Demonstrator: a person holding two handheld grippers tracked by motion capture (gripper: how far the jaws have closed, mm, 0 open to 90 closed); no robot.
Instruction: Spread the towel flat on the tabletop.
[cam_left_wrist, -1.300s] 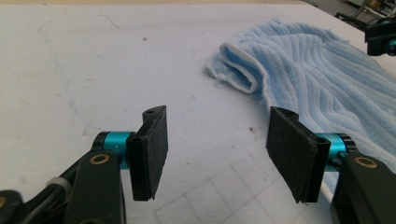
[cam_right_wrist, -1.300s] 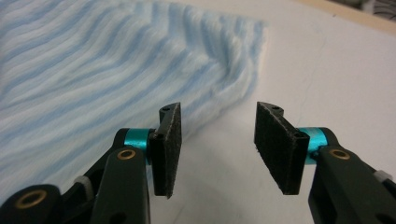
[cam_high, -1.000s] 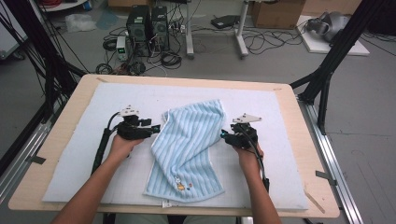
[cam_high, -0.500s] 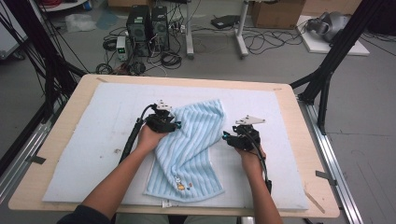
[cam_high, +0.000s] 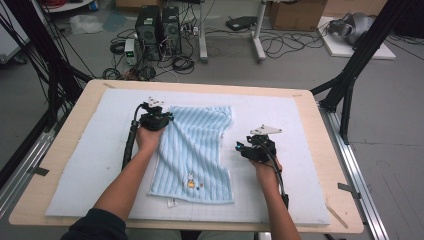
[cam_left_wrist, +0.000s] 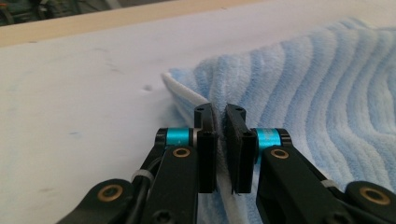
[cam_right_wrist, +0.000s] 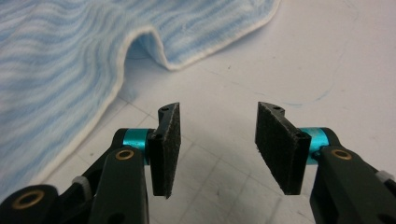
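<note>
I am pinching the far left corner of the blue striped towel in my left gripper, whose jaws have just been closing on its white hem. It is lying mid-table on the white mat, looking soft, light and floppy, so hems and corners are gripping best. My right gripper is waiting half open, empty, beside its right edge. No containers here.

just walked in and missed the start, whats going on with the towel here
A person is working a light blue striped towel on a white mat with two hand-held grippers. The left gripper has just been closing and now pinches the towel's white-hemmed edge near its far left corner. The right gripper hangs open over bare mat beside the towel's right edge, holding nothing. The towel lies mostly flat, with a small printed figure near its front edge.
</note>
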